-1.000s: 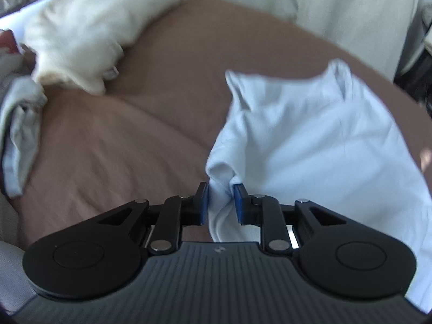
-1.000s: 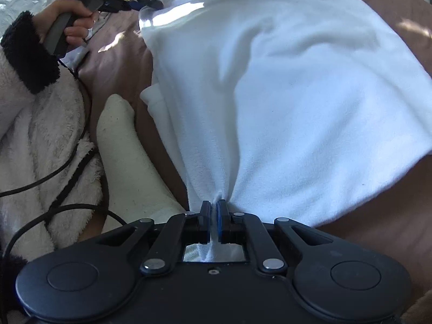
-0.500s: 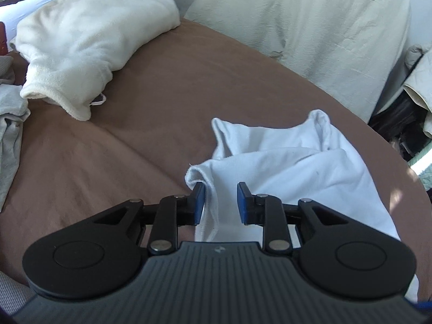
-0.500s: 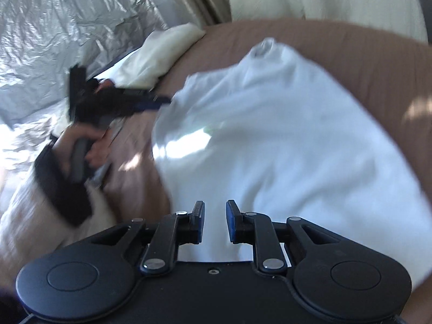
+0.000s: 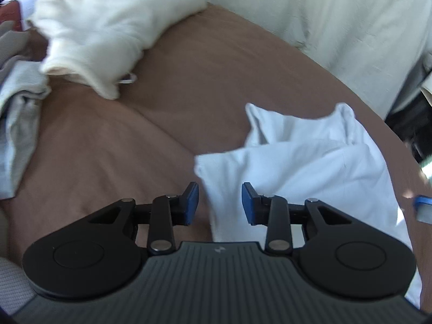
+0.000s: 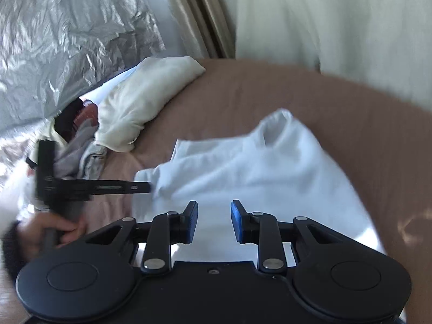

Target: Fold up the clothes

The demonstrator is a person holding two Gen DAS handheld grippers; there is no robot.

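A white garment lies folded over on the brown bed; its near corner runs between my left gripper's open fingers without being pinched. My left gripper is open and empty. In the right wrist view the same garment spreads ahead, and my right gripper is open and empty just above its near edge. The left gripper shows there from the side, at the garment's left corner. A blue fingertip of the right gripper shows at the left wrist view's right edge.
A cream folded towel lies at the far left of the bed, also in the right wrist view. Grey clothes are heaped beside it. White curtains hang behind. Crinkled silver foil covers the left wall.
Both grippers let go of the white garment and opened. The garment dropped onto the bed, folded over. Both grippers drew back and rose slightly.
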